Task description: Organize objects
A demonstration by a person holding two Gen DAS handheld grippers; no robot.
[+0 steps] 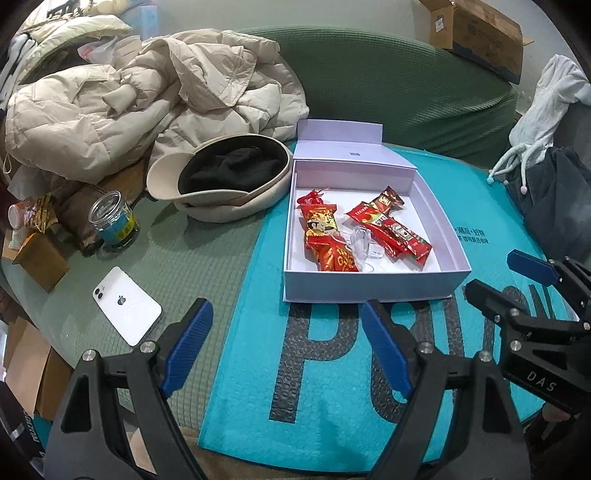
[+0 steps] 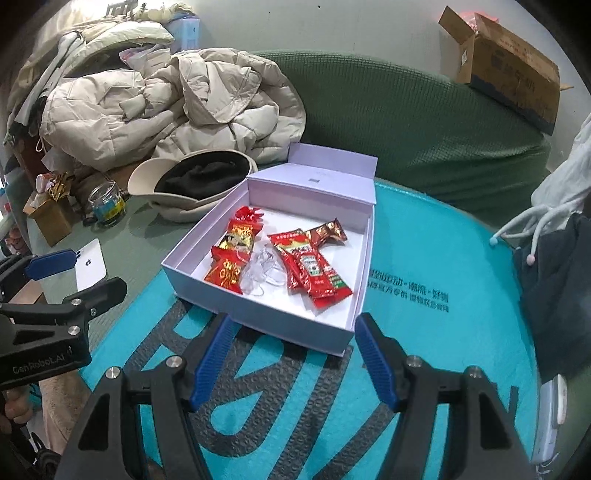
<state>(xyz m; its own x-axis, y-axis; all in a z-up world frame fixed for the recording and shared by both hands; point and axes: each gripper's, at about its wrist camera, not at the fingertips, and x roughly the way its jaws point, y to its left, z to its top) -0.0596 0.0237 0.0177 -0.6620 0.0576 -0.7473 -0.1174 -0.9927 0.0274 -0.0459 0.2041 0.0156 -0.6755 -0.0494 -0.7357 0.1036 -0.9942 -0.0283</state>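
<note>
The left gripper (image 1: 286, 325) hangs with its blue-padded jaws standing apart and nothing between them, over the near edge of a teal bubble mailer (image 1: 332, 387). The right gripper (image 2: 291, 338) likewise has its jaws spread and empty, its tips just short of the near corner of the white box (image 2: 266, 321).

In the left wrist view the box (image 1: 369, 284) lies at 12 o'clock from the gripper, open, its lid folded back at the far side. Inside lie red snack packets (image 1: 328, 240), more red sachets (image 1: 399, 236) to their right, and a small clear plastic cup (image 1: 360, 242) between the two groups. The right gripper (image 1: 509, 280) shows at 3 o'clock.

At 10 o'clock a white phone (image 1: 127, 304) lies face down on the green sofa cover (image 1: 207, 251). Farther at 10 o'clock stands a glass jar (image 1: 112, 221). At 11 o'clock a beige hat (image 1: 221, 177) rests upturned, touching the box's left corner, with a beige puffer jacket (image 1: 147, 99) heaped behind it. A cardboard carton (image 1: 476, 33) sits at 1 o'clock.
</note>
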